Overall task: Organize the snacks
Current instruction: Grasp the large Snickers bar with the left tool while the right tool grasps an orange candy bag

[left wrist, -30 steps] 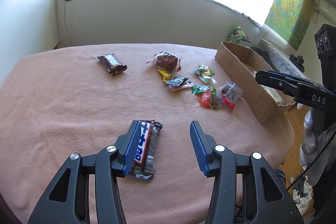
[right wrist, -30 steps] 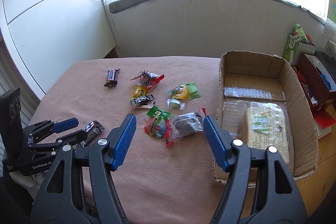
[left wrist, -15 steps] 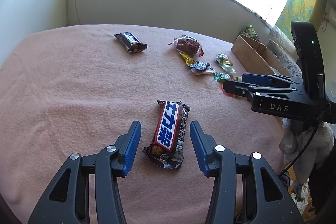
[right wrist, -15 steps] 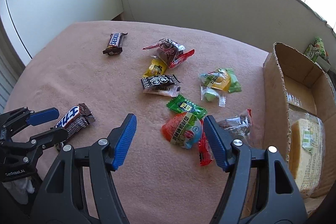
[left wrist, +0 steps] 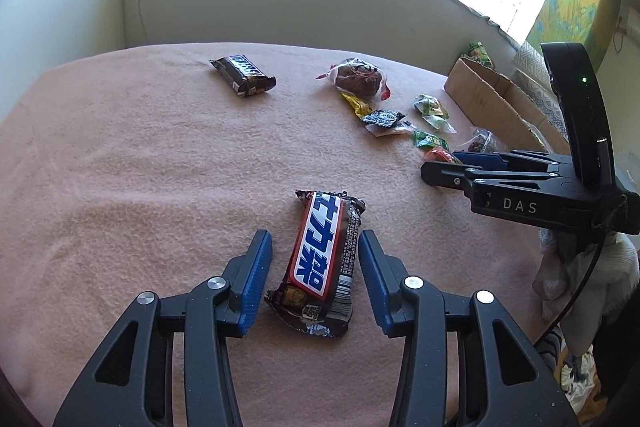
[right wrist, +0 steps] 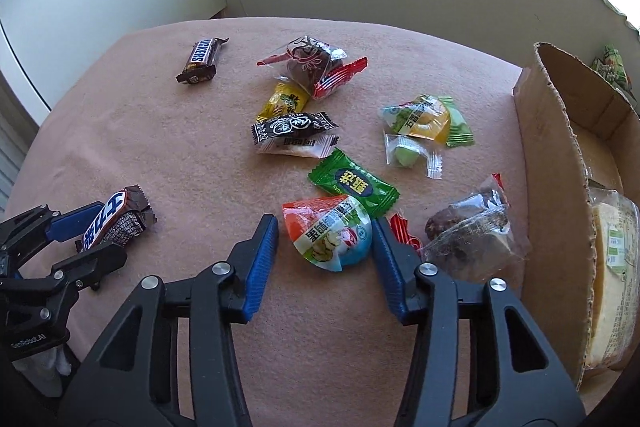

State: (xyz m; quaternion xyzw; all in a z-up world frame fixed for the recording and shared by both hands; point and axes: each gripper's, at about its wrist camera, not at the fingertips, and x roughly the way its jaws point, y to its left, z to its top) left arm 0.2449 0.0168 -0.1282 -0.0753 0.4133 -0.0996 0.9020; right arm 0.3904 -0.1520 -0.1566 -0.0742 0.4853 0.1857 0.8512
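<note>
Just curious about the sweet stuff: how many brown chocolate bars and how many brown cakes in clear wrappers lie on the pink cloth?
Brown chocolate bars: 2
Brown cakes in clear wrappers: 2
Total: 4

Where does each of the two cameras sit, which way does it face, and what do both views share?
Left wrist: sits on the left gripper, looks forward and down along its jaws at a Snickers bar lying between them on the pink tablecloth; the right gripper enters from the right.
Right wrist: sits on the right gripper, looks down at a red-and-blue snack packet between its jaws, cardboard box at right; the left gripper shows at lower left.
Shared: the Snickers bar, the scattered snacks, the box.
</note>
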